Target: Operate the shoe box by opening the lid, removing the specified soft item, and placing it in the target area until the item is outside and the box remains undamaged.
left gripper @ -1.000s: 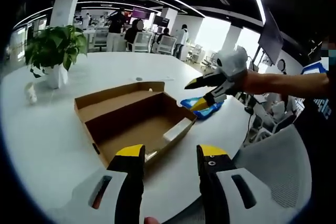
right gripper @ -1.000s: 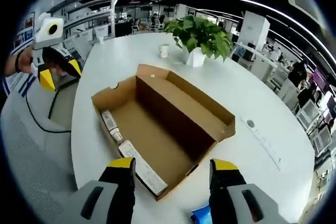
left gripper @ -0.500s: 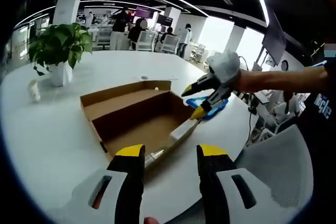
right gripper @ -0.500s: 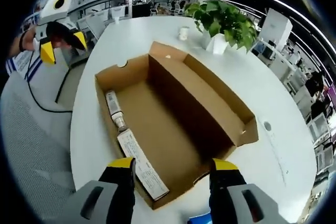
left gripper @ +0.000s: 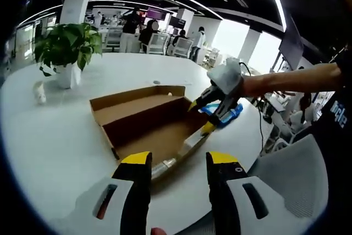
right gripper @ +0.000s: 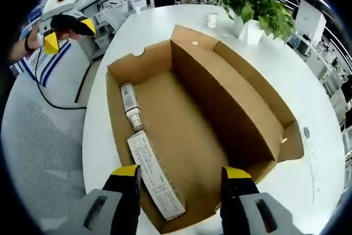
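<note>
The open brown cardboard shoe box (right gripper: 198,125) takes up the centre of the right gripper view, lid folded back toward the upper right. Over the last second this view has closed in on it, so the right gripper (right gripper: 180,175) has come down over the near end wall, jaws spread and holding nothing. In the left gripper view that same gripper (left gripper: 206,115) sits right of centre at the box's (left gripper: 146,122) far end. The blue soft item (left gripper: 225,114) lies on the white round table (left gripper: 49,136) just beyond that end, outside the box, so removal looks done.

Inside, along the left wall, lie a long white printed carton (right gripper: 157,182) and a small white tube (right gripper: 131,105).

The left gripper (left gripper: 179,160), jaws apart and empty, hangs off the near table edge; it appears upper left in the right gripper view (right gripper: 65,26).

The thin box walls are the edges to avoid. A potted green plant (left gripper: 63,45) stands well apart, upper left, with open table around.
</note>
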Tool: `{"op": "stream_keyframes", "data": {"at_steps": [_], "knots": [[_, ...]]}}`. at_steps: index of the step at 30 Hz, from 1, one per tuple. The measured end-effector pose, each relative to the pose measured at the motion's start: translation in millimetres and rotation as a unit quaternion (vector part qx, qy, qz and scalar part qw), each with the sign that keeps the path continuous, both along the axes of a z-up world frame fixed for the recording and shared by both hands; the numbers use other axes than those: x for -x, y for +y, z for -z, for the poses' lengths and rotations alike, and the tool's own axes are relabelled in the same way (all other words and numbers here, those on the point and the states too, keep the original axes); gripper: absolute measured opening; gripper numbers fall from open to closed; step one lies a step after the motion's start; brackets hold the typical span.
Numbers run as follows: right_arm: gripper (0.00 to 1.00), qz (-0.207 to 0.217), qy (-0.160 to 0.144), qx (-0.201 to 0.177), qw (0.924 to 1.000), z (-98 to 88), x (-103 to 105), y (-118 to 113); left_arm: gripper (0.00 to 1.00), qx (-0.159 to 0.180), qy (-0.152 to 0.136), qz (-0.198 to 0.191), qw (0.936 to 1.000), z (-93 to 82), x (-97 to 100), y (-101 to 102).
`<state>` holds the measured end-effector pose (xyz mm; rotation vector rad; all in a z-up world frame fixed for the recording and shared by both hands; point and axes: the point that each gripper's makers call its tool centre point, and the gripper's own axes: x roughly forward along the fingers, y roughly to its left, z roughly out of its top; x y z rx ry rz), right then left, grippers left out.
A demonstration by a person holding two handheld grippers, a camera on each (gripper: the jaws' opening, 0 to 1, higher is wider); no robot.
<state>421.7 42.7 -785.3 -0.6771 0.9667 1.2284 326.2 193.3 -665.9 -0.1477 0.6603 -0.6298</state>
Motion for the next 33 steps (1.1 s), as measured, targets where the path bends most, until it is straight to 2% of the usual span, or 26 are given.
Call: {"op": "stream_keyframes", "data": {"at_steps": [4, 9, 12, 15, 19, 21, 26, 29, 32, 33], "knots": [[0.54, 0.003, 0.012, 0.002, 0.9999, 4.7, 0.5, 2.3, 0.4, -0.001, 0.003, -0.001, 1.0, 3.1, 0.2, 2.1], [0.62, 0.029, -0.001, -0.002, 0.9996, 3.8, -10.5, 0.0, 0.4, 0.001, 0.008, -0.005, 1.0, 7.5, 0.3, 2.5], [0.58, 0.044, -0.01, -0.008, 0.9989, 1.6, -16.8, -1.5, 0.4, 0.001, 0.008, -0.003, 1.0, 8.2, 0.5, 1.3], [0.56, 0.04, -0.014, -0.004, 0.9991, 1.3, -15.5, -1.1, 0.4, 0.001, 0.009, -0.004, 1.0, 8.8, 0.4, 1.2], [0.55, 0.024, -0.019, 0.0, 0.9995, -1.3, -10.8, 2.1, 0.4, 0.002, 0.009, -0.004, 0.9999, 9.6, 0.6, 0.9], [0.54, 0.011, -0.002, -0.011, 0.9999, -2.1, -2.6, 8.9, 0.4, 0.002, 0.01, -0.004, 0.9999, 10.1, 0.9, 0.9], [0.5, -0.01, -0.002, 0.008, 0.9999, 5.8, 4.0, 15.5, 0.4, 0.001, 0.013, -0.003, 0.9999, 12.4, 2.0, 0.4], [0.49, -0.037, -0.02, 0.04, 0.9983, 14.7, 0.8, 12.3, 0.4, -0.001, 0.013, 0.0, 0.9999, 12.5, 3.2, -0.4], [0.47, -0.045, -0.024, 0.044, 0.9977, 17.2, 1.7, 17.1, 0.4, -0.002, 0.016, -0.005, 0.9999, 13.1, 4.0, 1.6], [0.48, -0.048, -0.033, 0.054, 0.9968, 23.7, -3.4, 14.6, 0.4, -0.002, 0.017, -0.006, 0.9998, 13.3, 4.3, 2.5]]}}
